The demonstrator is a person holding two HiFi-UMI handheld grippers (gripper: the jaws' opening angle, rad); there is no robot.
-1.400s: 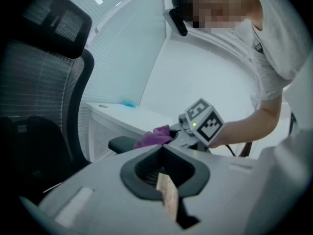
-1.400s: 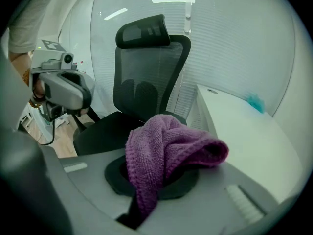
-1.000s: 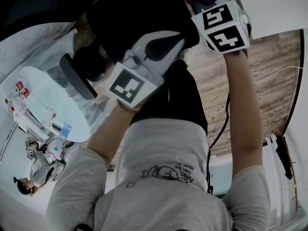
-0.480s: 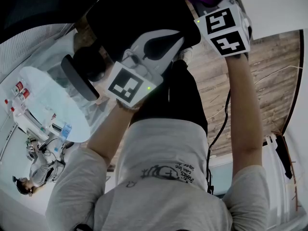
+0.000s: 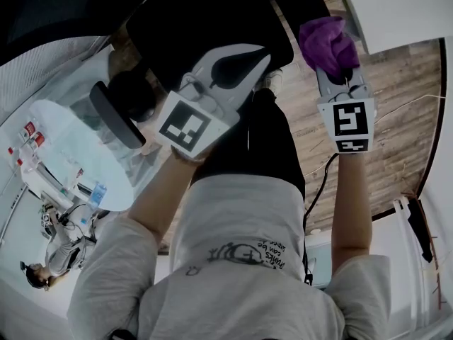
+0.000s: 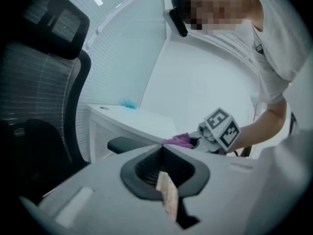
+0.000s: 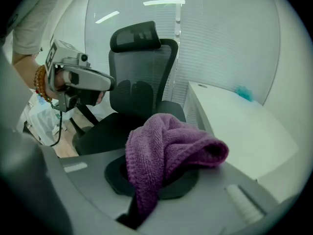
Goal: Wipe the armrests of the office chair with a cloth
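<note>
Mesh back of the office chair (image 6: 34, 97) fills the left of the left tool's view, with the black headrest (image 6: 54, 16) above it. The left tool (image 6: 162, 146) is clenched: its two jaws meet in one line and grip nothing. Just beyond its tip lies one dark armrest (image 6: 128, 143) of the chair. Behind the armrest is a white tabletop (image 6: 134, 117), on which a small teal thing (image 6: 129, 104) stands. To the right of that armrest, and near it, is the right tool (image 6: 195, 141) with its marker cube (image 6: 221, 127) — it carries the purple cloth (image 6: 179, 141) at its front. From this side I cannot tell if the cloth touches the armrest or is only beside it.

In the head view the left tool points up at the black seat (image 5: 205, 20). The right tool is to its right, seen against the wooden floor (image 5: 396, 98), with the cloth bunched at its upper end.

The right tool's own view shows its state clearly. The jaws are closed on the cloth, which rises between them in a thick fold and droops over to the right side. Beyond the cloth stands the whole chair. Left of the chair, a wrist with a bead bracelet (image 7: 40, 84) holds the left tool, and the tabletop stretches away on the right.
</note>
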